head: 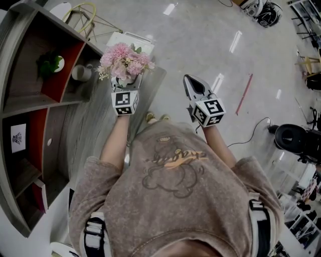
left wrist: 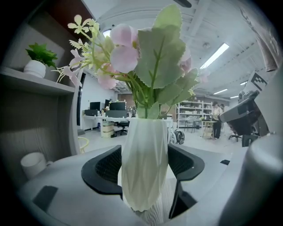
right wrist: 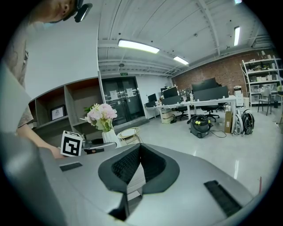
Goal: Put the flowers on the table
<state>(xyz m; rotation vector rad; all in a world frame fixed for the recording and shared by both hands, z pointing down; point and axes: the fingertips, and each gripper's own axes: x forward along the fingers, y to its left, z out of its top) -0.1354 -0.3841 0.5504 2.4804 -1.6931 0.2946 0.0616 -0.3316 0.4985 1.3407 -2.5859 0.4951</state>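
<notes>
A bunch of pink flowers [head: 124, 61] stands in a white faceted vase [left wrist: 144, 164]. My left gripper [head: 126, 84] is shut on the vase, its black pads [left wrist: 104, 170] pressing both sides, and holds it upright over the grey wood-grain table [head: 95, 125]. The bouquet's leaves and blooms [left wrist: 132, 53] fill the upper part of the left gripper view. My right gripper [head: 193, 86] hangs over the floor to the right, shut with nothing between its fingers. The flowers [right wrist: 101, 114] and vase also show at the left of the right gripper view.
A grey shelf unit [head: 35, 95] with red-backed cubbies stands at the left, holding a small potted plant [head: 50, 64] and a white cup [head: 79, 73]. A round wire side table [head: 83, 15] sits beyond it. Polished floor [head: 225, 40] spreads to the right.
</notes>
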